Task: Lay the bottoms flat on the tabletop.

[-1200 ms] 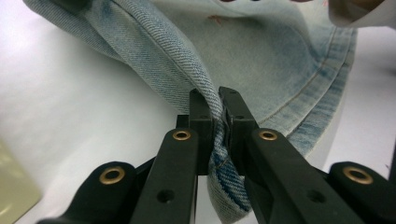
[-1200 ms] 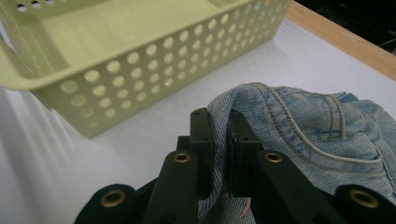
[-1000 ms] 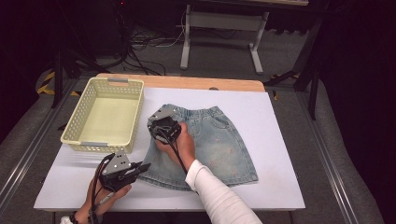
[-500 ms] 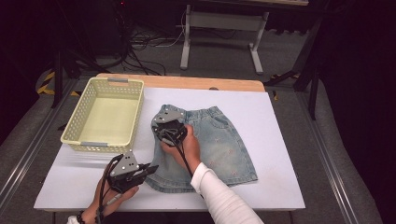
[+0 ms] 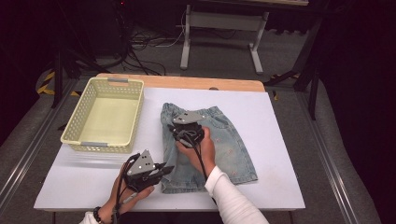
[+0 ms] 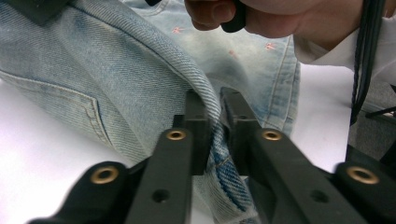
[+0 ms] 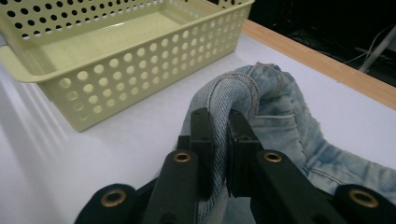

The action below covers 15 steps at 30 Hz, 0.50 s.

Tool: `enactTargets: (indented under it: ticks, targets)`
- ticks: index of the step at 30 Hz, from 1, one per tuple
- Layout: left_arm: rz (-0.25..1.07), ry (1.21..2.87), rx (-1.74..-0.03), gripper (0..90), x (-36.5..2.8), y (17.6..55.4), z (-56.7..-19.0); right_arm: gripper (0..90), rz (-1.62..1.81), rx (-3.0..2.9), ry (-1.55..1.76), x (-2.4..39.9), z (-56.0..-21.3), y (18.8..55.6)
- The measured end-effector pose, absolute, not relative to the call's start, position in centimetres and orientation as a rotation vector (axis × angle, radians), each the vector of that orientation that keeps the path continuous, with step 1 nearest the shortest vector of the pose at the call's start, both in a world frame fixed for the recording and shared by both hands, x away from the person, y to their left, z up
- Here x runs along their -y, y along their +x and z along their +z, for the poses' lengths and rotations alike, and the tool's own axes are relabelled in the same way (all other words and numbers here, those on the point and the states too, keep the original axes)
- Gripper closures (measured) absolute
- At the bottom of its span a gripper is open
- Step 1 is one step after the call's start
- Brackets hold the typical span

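Note:
Light blue denim shorts [image 5: 229, 140] lie on the white table [image 5: 285, 154]. My left gripper [image 5: 168, 169] is at their near left corner. In the left gripper view my left gripper [image 6: 214, 112] has the denim side seam [image 6: 205, 88] between its pads; its jaws have just been opening a little and the fabric still touches both pads. My right gripper [image 5: 180, 130] is over the waistband end. The right gripper view shows my right gripper [image 7: 220, 126] shut on the folded waistband [image 7: 247, 88], which is lifted off the table.
A pale yellow perforated basket [image 5: 105, 147], empty, stands at the table's left, close to the shorts; it also appears as a basket [image 7: 140, 79] ahead of the right gripper. A wooden strip [image 5: 187, 83] runs along the table's far edge. A person's hand [image 6: 280, 18] holds the right gripper.
Both grippers have moved to the right in the high view, drawing the left edge of the shorts away from the basket. The shorts now look narrower.

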State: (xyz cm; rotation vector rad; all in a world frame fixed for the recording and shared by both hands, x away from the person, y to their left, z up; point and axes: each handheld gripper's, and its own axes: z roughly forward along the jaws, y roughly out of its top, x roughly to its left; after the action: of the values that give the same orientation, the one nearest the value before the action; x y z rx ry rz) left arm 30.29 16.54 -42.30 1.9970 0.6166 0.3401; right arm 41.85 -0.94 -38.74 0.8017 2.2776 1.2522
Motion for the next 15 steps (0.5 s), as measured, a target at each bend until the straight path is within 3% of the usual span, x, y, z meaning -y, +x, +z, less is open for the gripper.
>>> enactTargets:
  ticks: [3, 10, 15]
  targets:
    - [0.335, 1.983, -0.601, 75.4, -16.4, 30.1, -42.3, 83.8, 1.271, -2.251, 0.821, 2.2, -38.6, 41.7]
    - [0.351, 1.956, -0.599, 35.9, -16.8, 29.6, -42.3, 83.8, 1.306, -2.177, 0.875, 5.6, -38.4, 41.0]
    - [0.374, 1.991, -0.6, 22.2, -17.2, 29.6, -42.9, 83.8, 1.318, -2.121, 0.932, 8.9, -38.1, 40.3]
